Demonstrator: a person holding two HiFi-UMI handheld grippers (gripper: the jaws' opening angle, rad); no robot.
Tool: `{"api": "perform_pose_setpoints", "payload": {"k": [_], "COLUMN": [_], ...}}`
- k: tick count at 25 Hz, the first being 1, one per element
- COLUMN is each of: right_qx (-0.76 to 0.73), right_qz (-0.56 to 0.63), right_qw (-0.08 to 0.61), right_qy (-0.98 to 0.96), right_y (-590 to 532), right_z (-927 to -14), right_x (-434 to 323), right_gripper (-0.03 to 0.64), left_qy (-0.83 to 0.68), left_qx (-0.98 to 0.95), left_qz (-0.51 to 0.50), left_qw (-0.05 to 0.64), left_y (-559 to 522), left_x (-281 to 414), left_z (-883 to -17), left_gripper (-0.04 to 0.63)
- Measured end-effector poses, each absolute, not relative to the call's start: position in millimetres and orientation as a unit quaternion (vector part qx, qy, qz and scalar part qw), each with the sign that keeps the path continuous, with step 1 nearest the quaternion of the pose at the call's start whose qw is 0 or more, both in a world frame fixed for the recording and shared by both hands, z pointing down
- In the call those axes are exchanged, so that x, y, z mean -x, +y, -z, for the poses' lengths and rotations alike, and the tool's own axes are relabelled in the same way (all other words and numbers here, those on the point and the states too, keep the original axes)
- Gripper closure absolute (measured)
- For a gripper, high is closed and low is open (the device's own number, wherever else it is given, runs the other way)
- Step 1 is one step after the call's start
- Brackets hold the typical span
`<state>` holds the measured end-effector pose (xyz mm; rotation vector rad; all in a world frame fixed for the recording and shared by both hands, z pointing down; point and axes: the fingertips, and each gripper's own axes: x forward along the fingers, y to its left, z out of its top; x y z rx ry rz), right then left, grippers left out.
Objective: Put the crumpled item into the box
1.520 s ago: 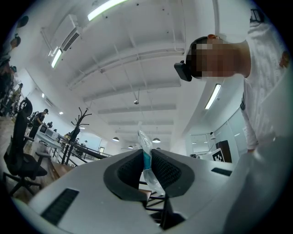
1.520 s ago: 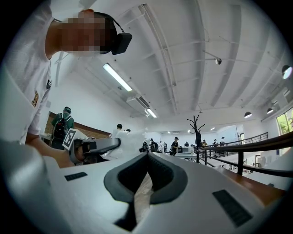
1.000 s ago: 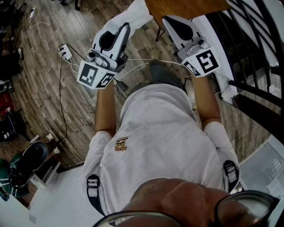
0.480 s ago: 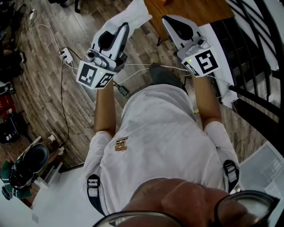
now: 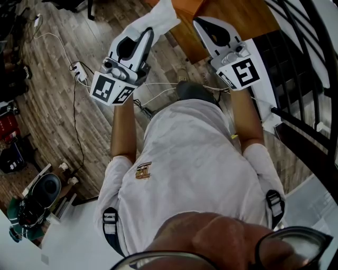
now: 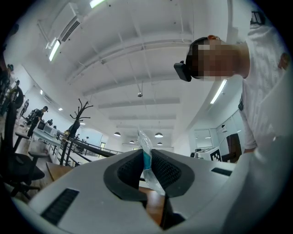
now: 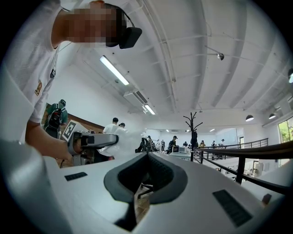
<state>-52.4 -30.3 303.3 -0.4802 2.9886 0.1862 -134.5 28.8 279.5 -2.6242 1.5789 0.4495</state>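
In the head view my left gripper (image 5: 150, 32) is held out ahead at the upper left, shut on a crumpled white plastic item (image 5: 160, 17) that sticks out past its tips. The left gripper view shows the crumpled item (image 6: 147, 157) as thin clear plastic with a blue patch, pinched between the dark pads. My right gripper (image 5: 198, 23) is held level beside it, shut with nothing in it; in the right gripper view its pads (image 7: 158, 169) meet. No box shows in any view.
An orange-brown table (image 5: 232, 13) lies just ahead at the top of the head view. A black railing (image 5: 303, 58) runs along the right. A power strip (image 5: 79, 69) with white cables lies on the wooden floor at the left. Several people stand far off in the hall.
Both grippers keep their pose and the left keeps its hold. The floor has slid beneath me and the orange table has come nearer, showing more of its top.
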Motion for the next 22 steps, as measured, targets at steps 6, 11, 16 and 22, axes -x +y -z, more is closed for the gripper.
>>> {"api": "perform_pose_setpoints", "payload": {"k": [6, 11, 16, 22], "right_qx": [0.16, 0.158, 0.159, 0.163], "right_qz": [-0.042, -0.046, -0.045, -0.052], "right_qw": [0.04, 0.031, 0.045, 0.041], "right_qy": [0.985, 0.986, 0.985, 0.984], "right_y": [-137.5, -188.0, -230.9, -228.8], "right_z": [-317.0, -318.4, -317.1, -320.4], "right_x": [68.1, 68.7, 76.0, 74.6], "right_gripper": [0.584, 0.584, 0.584, 0.584], "left_qy": [0.505, 0.507, 0.503, 0.502], "left_qx": [0.854, 0.855, 0.858, 0.86], "left_qz": [-0.125, -0.113, -0.097, -0.086], "left_qw": [-0.002, -0.011, -0.025, -0.03], "left_y": [-76.5, -127.4, -171.6, -171.8], "left_x": [147.1, 146.8, 150.0, 151.6], "left_z": [-291.3, -295.0, -306.4, -316.8], "left_gripper": [0.528, 0.528, 0.528, 0.528]}}
